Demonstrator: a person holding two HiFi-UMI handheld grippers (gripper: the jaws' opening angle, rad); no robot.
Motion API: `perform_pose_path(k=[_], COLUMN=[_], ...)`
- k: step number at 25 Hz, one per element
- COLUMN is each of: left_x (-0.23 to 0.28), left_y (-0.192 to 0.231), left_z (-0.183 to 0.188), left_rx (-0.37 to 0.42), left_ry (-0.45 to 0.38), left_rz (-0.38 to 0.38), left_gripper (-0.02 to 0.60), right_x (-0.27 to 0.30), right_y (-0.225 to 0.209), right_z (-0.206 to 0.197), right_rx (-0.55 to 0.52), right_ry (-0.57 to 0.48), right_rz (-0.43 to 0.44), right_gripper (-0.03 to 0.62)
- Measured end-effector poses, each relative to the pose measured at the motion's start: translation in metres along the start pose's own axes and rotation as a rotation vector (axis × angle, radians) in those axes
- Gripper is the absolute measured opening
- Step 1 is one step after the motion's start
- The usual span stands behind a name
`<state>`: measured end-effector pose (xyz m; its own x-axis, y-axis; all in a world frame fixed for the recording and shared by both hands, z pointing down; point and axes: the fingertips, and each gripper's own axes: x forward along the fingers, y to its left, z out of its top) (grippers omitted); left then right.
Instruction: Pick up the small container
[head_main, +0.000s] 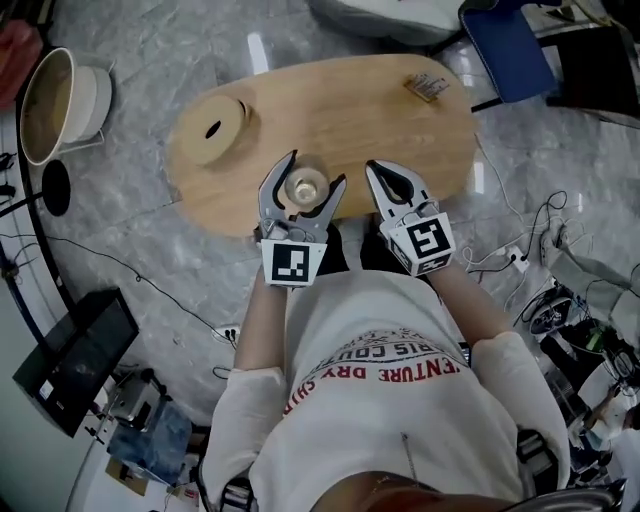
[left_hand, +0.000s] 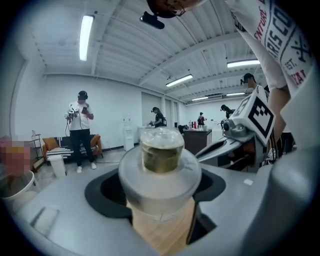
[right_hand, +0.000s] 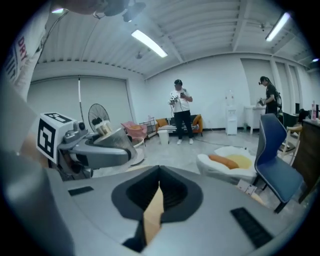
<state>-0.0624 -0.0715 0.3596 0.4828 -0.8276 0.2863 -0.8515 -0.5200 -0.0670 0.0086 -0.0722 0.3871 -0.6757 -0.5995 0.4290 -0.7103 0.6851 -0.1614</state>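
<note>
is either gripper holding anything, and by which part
The left gripper holds the small container by the sides of its body, below the wide grey collar. The right gripper is shut, empty.

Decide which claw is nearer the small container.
Left. The left claw has the small container between its jaws. The right claw is closed and empty, off to the container's right and not touching it.
</note>
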Motion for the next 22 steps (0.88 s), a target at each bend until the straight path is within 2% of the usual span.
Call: perform_pose_path(k=[5, 10, 12, 22], left_x=[-0.017, -0.032, -0.036, -0.063], left_y=[-0.006, -0.017, -0.018, -0.017], left_z=[0.065, 0.104, 0.115, 0.142], left_rx=[-0.03, 0.025, 0.054, 0.066], left_ry=[-0.046, -0.1, -0.135, -0.175], left_rz=[0.042, 0.049, 0.05, 0.115], left_gripper=[0.345, 0.345, 0.345, 0.345], right_x=[-0.033, -0.062, -0.069, -0.101], right_y=[0.007, 0.011, 0.009, 0.01], right_z=[0.054, 0.095, 0.11, 0.162], right_rx=[-0.069, -0.13, -0.156, -0.209], right_ry=[-0.081, -0.152, -0.179, -0.328], right_rz=[0.049, 0.078, 0.074, 0.075], right_gripper=[0.006, 0.006, 0.006, 0.006])
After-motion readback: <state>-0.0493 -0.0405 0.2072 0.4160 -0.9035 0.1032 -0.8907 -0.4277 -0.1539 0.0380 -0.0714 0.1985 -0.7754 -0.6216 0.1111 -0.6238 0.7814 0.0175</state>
